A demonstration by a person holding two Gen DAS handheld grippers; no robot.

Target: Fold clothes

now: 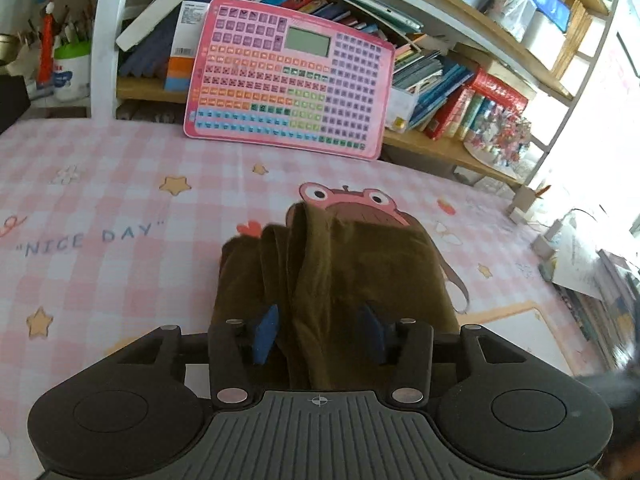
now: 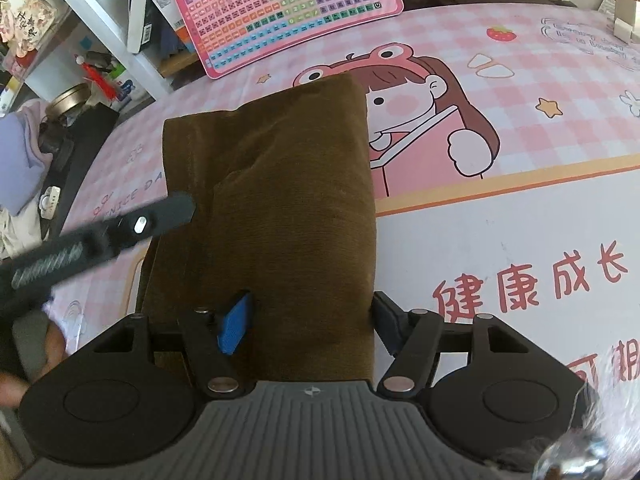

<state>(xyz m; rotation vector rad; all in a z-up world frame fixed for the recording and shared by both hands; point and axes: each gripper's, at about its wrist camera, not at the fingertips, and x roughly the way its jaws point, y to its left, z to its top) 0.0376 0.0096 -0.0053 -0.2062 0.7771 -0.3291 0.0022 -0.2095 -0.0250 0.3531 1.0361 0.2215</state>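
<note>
A brown corduroy garment (image 2: 280,184) lies folded into a thick oblong on the pink checked table mat (image 2: 520,92). In the left wrist view the same brown garment (image 1: 340,264) rises in bunched folds between the blue pads (image 1: 266,332). My left gripper (image 1: 320,330) is narrowed on those folds at the garment's left side. It also shows, blurred, as a dark finger of the left gripper (image 2: 176,208) in the right wrist view. My right gripper (image 2: 308,326) stands wide open at the garment's near end, straddling it, with one blue pad (image 2: 234,324) resting on top.
A pink button-board toy (image 1: 288,76) leans against shelves of books (image 1: 460,96) at the table's back edge. A white cup of brushes (image 1: 72,72) stands back left. Papers and boxes (image 1: 580,264) lie to the right. A person's hand and sleeve (image 2: 24,360) show at the lower left.
</note>
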